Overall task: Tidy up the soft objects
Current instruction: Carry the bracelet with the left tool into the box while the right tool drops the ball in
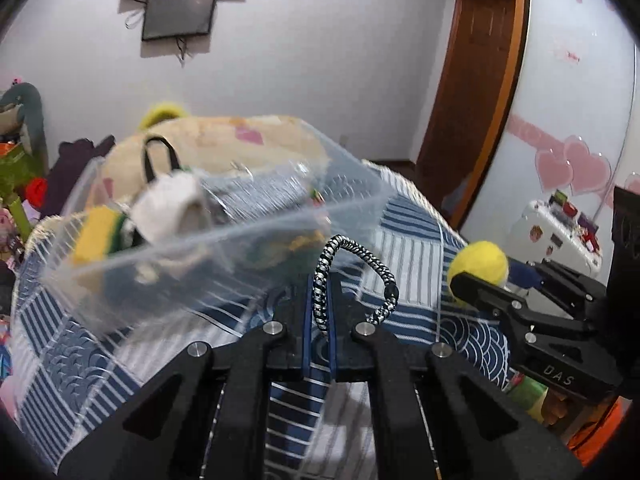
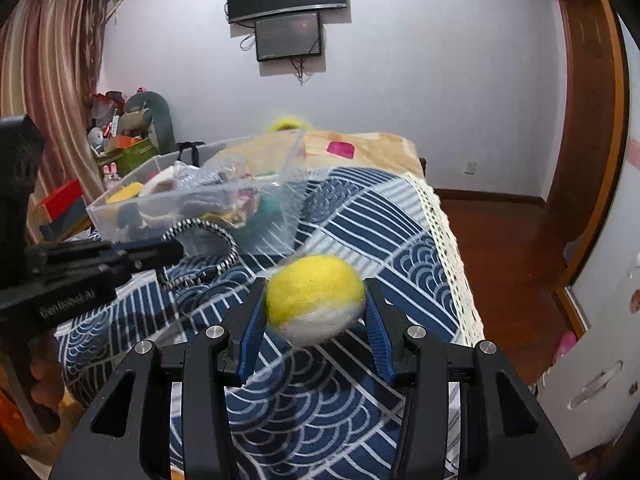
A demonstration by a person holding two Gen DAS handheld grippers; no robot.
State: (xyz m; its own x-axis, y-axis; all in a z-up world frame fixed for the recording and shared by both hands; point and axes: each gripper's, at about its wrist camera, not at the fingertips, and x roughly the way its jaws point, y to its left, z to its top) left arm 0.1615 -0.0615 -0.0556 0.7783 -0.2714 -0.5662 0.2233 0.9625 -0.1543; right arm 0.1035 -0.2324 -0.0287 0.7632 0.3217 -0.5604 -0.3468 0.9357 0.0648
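My left gripper (image 1: 319, 308) is shut on a black-and-white braided cord (image 1: 352, 252) that loops up and to the right, held above the blue patterned bedspread (image 1: 416, 248). My right gripper (image 2: 314, 312) is shut on a yellow-and-white felt ball (image 2: 314, 298); the ball also shows in the left wrist view (image 1: 478, 266) at the right. A clear plastic bin (image 1: 208, 240) stands just beyond the left gripper, holding a yellow sponge (image 1: 94, 236), a white soft item (image 1: 168, 208) and other soft things. The bin (image 2: 192, 200) and the cord (image 2: 200, 248) also show at left in the right wrist view.
A cream pillow (image 2: 360, 148) lies behind the bin on the bed. Toys and boxes (image 2: 124, 140) pile up at the far left by the curtain. A wooden floor (image 2: 500, 240) and door frame lie right of the bed. A white cabinet (image 2: 592, 360) stands at far right.
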